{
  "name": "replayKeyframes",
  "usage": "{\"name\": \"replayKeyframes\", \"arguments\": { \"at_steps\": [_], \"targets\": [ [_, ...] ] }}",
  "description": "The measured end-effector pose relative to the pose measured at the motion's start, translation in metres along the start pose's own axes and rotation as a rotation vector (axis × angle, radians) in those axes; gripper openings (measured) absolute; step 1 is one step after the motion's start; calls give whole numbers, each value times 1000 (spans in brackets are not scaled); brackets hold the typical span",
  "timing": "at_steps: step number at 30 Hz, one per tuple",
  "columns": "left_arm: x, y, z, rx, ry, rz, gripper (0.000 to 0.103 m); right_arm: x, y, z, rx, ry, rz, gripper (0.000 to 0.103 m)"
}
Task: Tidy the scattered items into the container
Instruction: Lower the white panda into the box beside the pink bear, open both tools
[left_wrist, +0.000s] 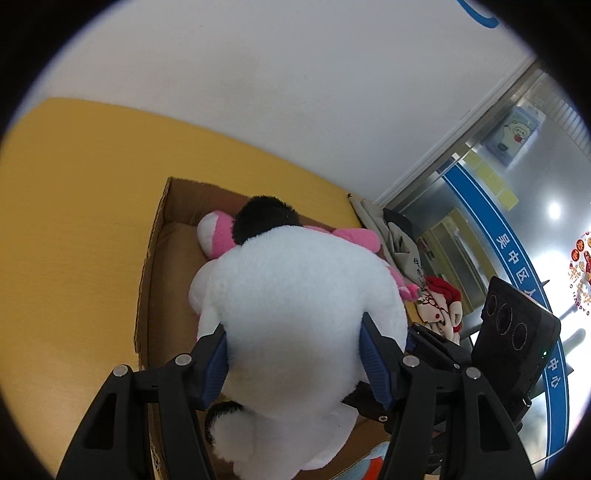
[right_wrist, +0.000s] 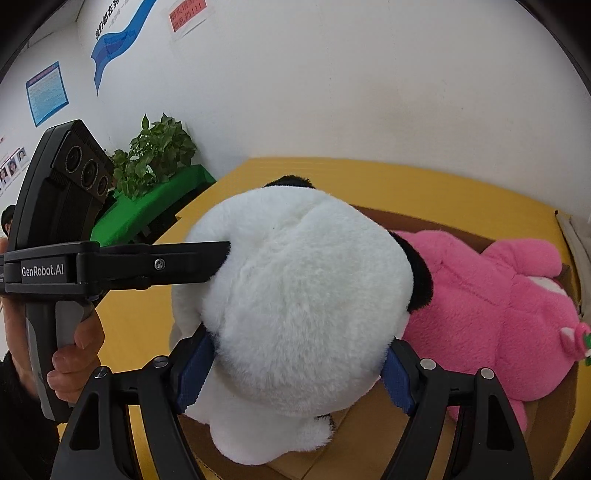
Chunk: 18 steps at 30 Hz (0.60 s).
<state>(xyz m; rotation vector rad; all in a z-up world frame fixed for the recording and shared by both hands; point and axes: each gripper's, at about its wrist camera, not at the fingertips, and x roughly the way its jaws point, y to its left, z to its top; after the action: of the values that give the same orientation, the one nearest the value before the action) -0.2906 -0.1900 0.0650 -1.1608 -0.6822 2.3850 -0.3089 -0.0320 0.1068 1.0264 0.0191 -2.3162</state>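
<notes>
Against the white wall (left_wrist: 295, 74) sits a yellow table (left_wrist: 81, 221), bearing an open cardboard box (left_wrist: 149, 266). Pink plush toy (right_wrist: 491, 310) lies inside the box, on its floor, taking up the far side. Potted green plant (right_wrist: 155, 155) stands on a green surface (right_wrist: 147, 214) off the table's left end in the right wrist view. Crumpled cloth with a red patch (left_wrist: 439, 299) lies just beside the box on its right in the left wrist view; glass panels with blue lettering (left_wrist: 517, 258) behind.

White plush toy (left_wrist: 295, 314) with black ear patches hangs over the box opening, above the pink one and blocking most of the box interior from both cameras. Whether the two toys touch cannot be told.

Left gripper (left_wrist: 295, 365): both blue pads (left_wrist: 373, 365) pressed into the toy's white fur, one on each flank, toy clamped between. Its black finger also shows from the side in the right wrist view, sunk into the fur.

Right gripper (right_wrist: 295, 376): spread wide, pads (right_wrist: 194, 373) dug into the same toy's sides, gripping it. A person's hand (right_wrist: 74, 354) wraps the left gripper's handle.
</notes>
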Motion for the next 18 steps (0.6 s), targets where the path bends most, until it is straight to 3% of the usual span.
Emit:
{"name": "replayKeyframes", "arguments": {
  "at_steps": [13, 16, 18],
  "targets": [
    [11, 40, -34, -114, 25, 112, 62, 59, -1, -24, 38, 164, 82, 84],
    [8, 39, -37, -103, 6, 155, 68, 61, 3, -25, 32, 183, 73, 87],
    [3, 35, -39, -97, -14, 169, 70, 61, 2, -24, 45, 185, 59, 95]
  ]
}}
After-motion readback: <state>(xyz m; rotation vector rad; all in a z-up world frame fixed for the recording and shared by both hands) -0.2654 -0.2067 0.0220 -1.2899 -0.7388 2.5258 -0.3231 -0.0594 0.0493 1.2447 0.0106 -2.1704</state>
